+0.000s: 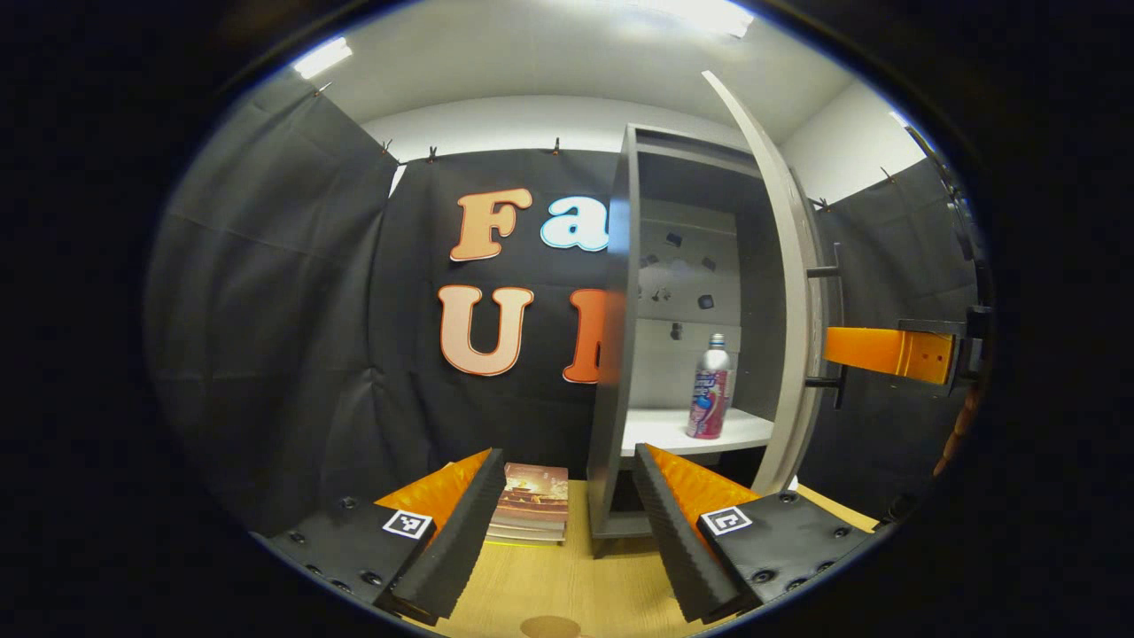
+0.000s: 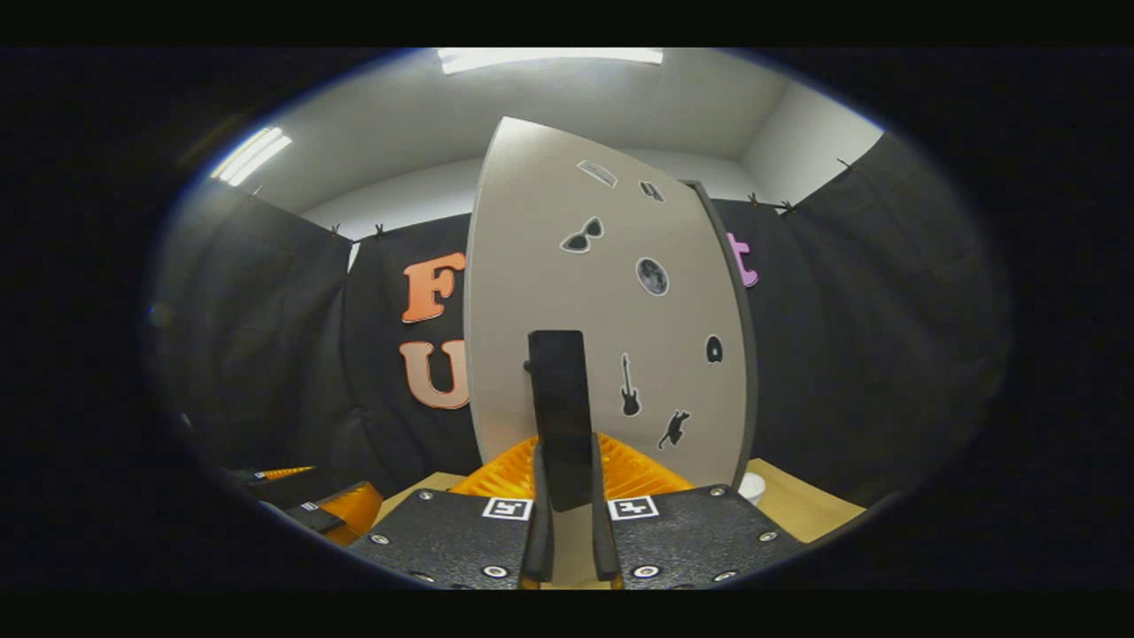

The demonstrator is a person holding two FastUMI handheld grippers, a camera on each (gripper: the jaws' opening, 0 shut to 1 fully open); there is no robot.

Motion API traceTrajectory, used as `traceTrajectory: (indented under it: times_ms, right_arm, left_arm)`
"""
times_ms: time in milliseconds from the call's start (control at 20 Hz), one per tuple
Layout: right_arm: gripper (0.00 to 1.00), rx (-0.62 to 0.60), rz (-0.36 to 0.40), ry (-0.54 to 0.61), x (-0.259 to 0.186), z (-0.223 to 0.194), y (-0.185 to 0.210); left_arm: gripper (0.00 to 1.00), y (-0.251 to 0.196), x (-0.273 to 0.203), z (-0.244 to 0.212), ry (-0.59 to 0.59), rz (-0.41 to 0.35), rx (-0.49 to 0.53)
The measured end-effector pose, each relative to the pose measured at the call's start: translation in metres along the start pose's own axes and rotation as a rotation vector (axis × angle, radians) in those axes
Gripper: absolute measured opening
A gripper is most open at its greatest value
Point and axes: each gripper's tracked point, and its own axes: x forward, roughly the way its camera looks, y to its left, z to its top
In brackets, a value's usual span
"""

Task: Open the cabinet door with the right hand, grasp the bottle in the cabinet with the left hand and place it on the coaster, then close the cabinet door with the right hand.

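Right gripper (image 2: 567,496) is pinching the black bar handle (image 2: 560,416) of the grey cabinet door (image 2: 602,292), holding it open. Left gripper (image 1: 567,532) is waiting wide open and empty. Standing upright on the white shelf (image 1: 660,430), the silver and pink bottle (image 1: 710,390) is sitting far ahead, slightly right of it.

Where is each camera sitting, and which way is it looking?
Left gripper view: rides on the left claw, looking into the open grey cabinet at the silver-and-pink bottle on its white shelf; its two black-padded fingers stand apart at the bottom.
Right gripper view: rides on the right claw, facing the outside of the grey cabinet door; its fingers are closed on the black door handle.
Both views share the door, and each shows the other claw at its edge.
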Motion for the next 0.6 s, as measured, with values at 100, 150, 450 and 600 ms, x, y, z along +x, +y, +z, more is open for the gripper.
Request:
traceTrajectory:
  times_ms: [100,150,450,600]
  right_arm:
    - [0.19,-0.021,-0.017,-0.006,-0.019,0.005,-0.022]
    - [0.1,-0.04,-0.016,-0.005,-0.029,0.007,-0.032]
    - [0.08,0.023,0.02,0.009,-0.061,0.012,-0.101]
    - [0.08,0.033,-0.045,-0.009,-0.074,0.011,-0.14]
  left_arm:
    - [0.94,-0.016,-0.022,-0.002,-0.001,0.001,-0.004]
    - [0.94,-0.024,-0.031,-0.003,0.003,0.0,-0.008]
    - [0.95,-0.066,-0.051,-0.002,0.023,-0.071,-0.022]
    - [0.94,-0.073,-0.044,0.007,0.001,-0.096,0.0]
